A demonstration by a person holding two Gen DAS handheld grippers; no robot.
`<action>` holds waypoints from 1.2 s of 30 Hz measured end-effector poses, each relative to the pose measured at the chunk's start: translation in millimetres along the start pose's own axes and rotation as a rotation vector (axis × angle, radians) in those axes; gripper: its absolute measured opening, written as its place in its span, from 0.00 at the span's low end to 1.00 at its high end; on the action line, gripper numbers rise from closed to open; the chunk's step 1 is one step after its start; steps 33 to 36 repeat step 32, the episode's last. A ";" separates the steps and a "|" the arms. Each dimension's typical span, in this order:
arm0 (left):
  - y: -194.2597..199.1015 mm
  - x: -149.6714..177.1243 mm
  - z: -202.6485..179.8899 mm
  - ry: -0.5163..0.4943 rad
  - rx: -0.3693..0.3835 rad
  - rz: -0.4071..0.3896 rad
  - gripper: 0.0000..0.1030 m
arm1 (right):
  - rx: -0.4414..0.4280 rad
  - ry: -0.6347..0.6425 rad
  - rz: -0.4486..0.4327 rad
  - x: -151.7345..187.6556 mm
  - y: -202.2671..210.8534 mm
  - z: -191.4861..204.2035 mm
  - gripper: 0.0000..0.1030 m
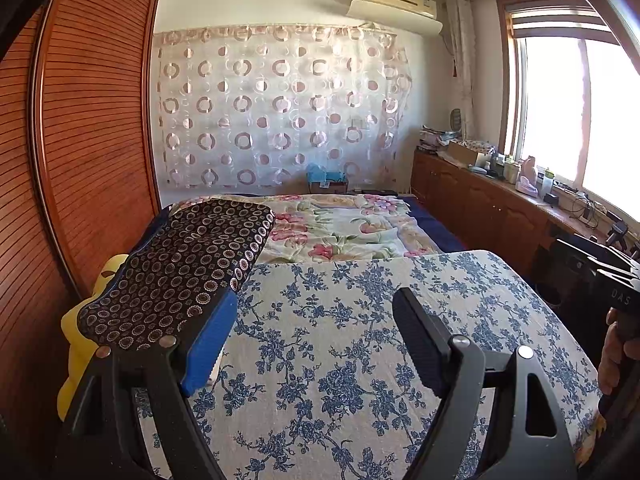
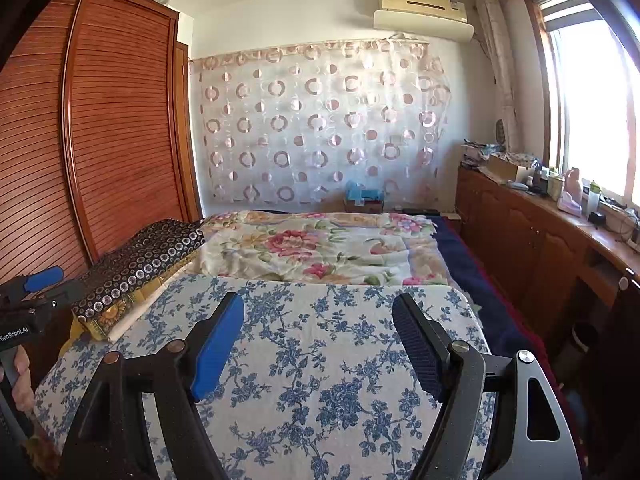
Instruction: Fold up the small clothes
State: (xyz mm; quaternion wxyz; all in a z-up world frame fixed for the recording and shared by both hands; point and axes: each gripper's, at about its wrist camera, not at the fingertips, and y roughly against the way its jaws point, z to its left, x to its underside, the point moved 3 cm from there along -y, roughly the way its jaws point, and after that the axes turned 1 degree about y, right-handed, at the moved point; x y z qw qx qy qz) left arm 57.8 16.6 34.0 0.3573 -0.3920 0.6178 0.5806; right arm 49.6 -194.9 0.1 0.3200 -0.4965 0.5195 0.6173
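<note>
A dark garment with small ring prints [image 1: 180,268] lies folded on a stack at the left edge of the bed; it also shows in the right wrist view [image 2: 140,264]. My left gripper [image 1: 320,340] is open and empty above the blue-flowered cloth [image 1: 340,340], its blue finger just beside the garment. My right gripper [image 2: 320,344] is open and empty above the same cloth [image 2: 320,360], to the right of the garment. The right gripper's body [image 1: 612,292] shows at the right edge of the left view; the left gripper's body [image 2: 32,300] shows at the left edge of the right view.
A floral quilt [image 1: 344,228] covers the far half of the bed. A wooden slatted wardrobe [image 1: 88,140] stands on the left. A low wooden cabinet [image 2: 540,240] with bottles and clutter runs under the window on the right. A yellow item [image 1: 76,344] lies under the garment stack.
</note>
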 end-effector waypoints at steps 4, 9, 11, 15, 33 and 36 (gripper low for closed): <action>0.3 -0.8 -1.0 -0.002 -0.001 -0.005 0.79 | -0.001 -0.001 -0.002 0.5 -0.2 -0.1 0.76; 0.9 -1.1 -1.2 -0.003 -0.002 -0.007 0.79 | -0.002 -0.002 -0.002 0.6 -0.3 -0.8 0.76; 1.1 -1.9 -1.1 -0.004 -0.003 -0.006 0.79 | -0.002 -0.002 -0.003 1.2 -0.1 -0.7 0.76; 1.1 -1.5 -1.1 -0.003 -0.002 -0.007 0.79 | 0.000 -0.002 -0.005 1.1 -0.1 -1.1 0.76; 2.0 -2.0 -1.8 -0.004 0.001 -0.007 0.79 | -0.001 0.004 -0.005 1.3 0.8 -1.9 0.76; 2.0 -2.0 -1.8 -0.004 0.001 -0.007 0.79 | -0.001 0.004 -0.005 1.3 0.8 -1.9 0.76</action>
